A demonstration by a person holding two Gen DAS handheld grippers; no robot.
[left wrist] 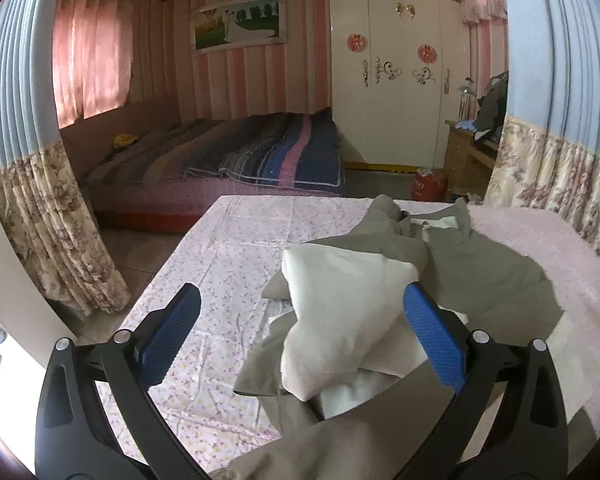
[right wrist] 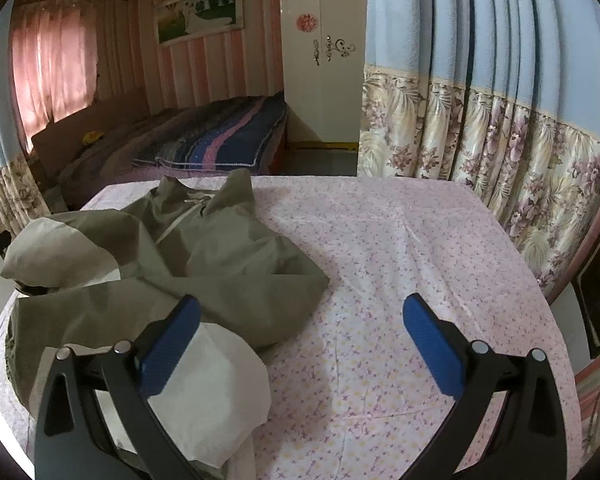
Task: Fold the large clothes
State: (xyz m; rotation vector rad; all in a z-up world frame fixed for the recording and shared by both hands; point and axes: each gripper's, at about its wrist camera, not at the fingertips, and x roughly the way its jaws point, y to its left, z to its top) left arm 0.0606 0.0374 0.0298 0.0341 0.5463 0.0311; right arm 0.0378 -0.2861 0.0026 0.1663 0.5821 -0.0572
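Beside the crumpled jacket [right wrist: 204,256], both tongs [left wrist: 300,336] [right wrist: 300,336] gape over bare bedsheet [right wrist: 400,280].

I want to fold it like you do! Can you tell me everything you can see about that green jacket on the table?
The jacket is olive green outside with a pale whitish lining showing where parts are turned back. It looks like thin, smooth cloth. A light zipper strip runs down from its collar. It lies crumpled and unfolded on the flowered pink tablecloth. Both the left gripper and the right gripper are open, neither visibly clamped on it.
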